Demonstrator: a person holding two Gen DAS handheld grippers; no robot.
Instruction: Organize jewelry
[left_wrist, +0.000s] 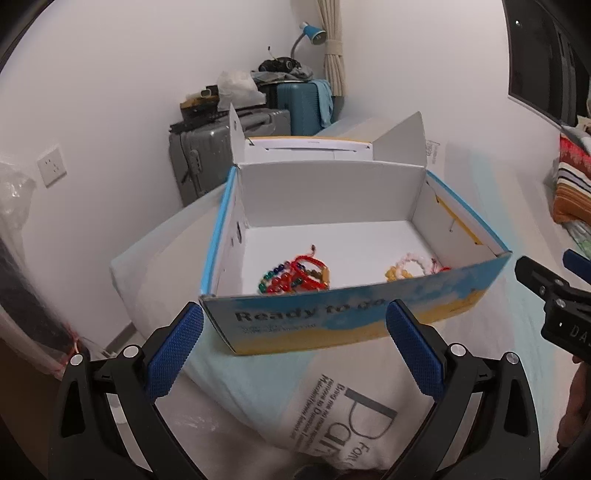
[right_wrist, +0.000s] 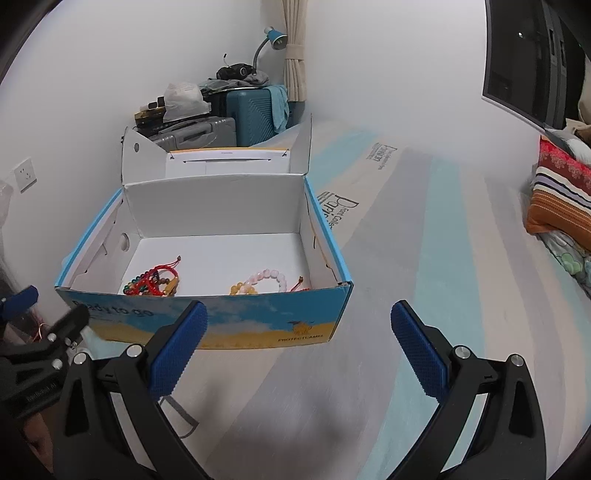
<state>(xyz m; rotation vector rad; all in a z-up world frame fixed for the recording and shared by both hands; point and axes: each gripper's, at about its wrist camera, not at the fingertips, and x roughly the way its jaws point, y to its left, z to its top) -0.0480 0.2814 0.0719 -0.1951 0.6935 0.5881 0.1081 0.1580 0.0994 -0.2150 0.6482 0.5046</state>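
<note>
An open blue and yellow cardboard box (left_wrist: 354, 321) (right_wrist: 240, 325) stands on the bed, lid flipped back. Inside lie a tangle of red and multicoloured bead bracelets (left_wrist: 295, 277) (right_wrist: 155, 282) at the left and pink and yellow bead bracelets (left_wrist: 410, 267) (right_wrist: 262, 282) at the right. My left gripper (left_wrist: 295, 317) is open and empty just in front of the box's near wall. My right gripper (right_wrist: 299, 319) is open and empty, near the box's front right corner. Each gripper shows at the edge of the other's view.
The bed sheet (right_wrist: 406, 295) is pale blue and grey with printed text. Suitcases (left_wrist: 229, 147) with clutter and a blue lamp (left_wrist: 312, 35) stand by the wall behind the box. A striped pillow (right_wrist: 561, 195) lies at the right.
</note>
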